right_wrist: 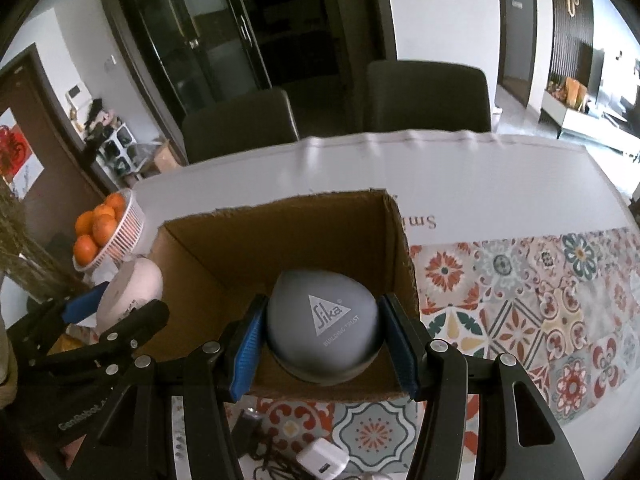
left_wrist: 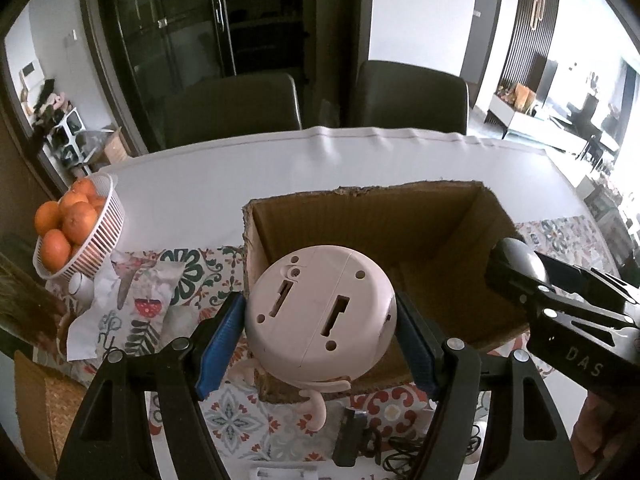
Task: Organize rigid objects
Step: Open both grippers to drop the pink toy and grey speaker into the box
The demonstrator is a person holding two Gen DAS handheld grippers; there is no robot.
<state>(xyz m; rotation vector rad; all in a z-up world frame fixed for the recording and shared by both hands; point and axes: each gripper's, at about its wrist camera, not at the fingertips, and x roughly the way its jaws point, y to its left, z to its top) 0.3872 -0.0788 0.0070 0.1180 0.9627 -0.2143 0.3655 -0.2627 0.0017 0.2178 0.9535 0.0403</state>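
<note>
White slatted basket (left_wrist: 106, 236) of oranges (left_wrist: 66, 220) at table's left edge, on patterned tile-print cloth (right_wrist: 540, 300). Floral tissue pack (left_wrist: 132, 300) just beside basket. White table cover (left_wrist: 280, 168) further back. Two dark chairs (left_wrist: 232, 108) behind table. Glass-door cabinet (right_wrist: 192, 36) at back wall. White charger plug (right_wrist: 322, 462) w/ black cables near front edge.

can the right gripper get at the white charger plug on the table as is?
Probably not yet. The right gripper is shut on the grey Sika case over the cardboard box, so its jaws are full. The white charger plug lies below, near its base; it would likely need to release first.
</note>
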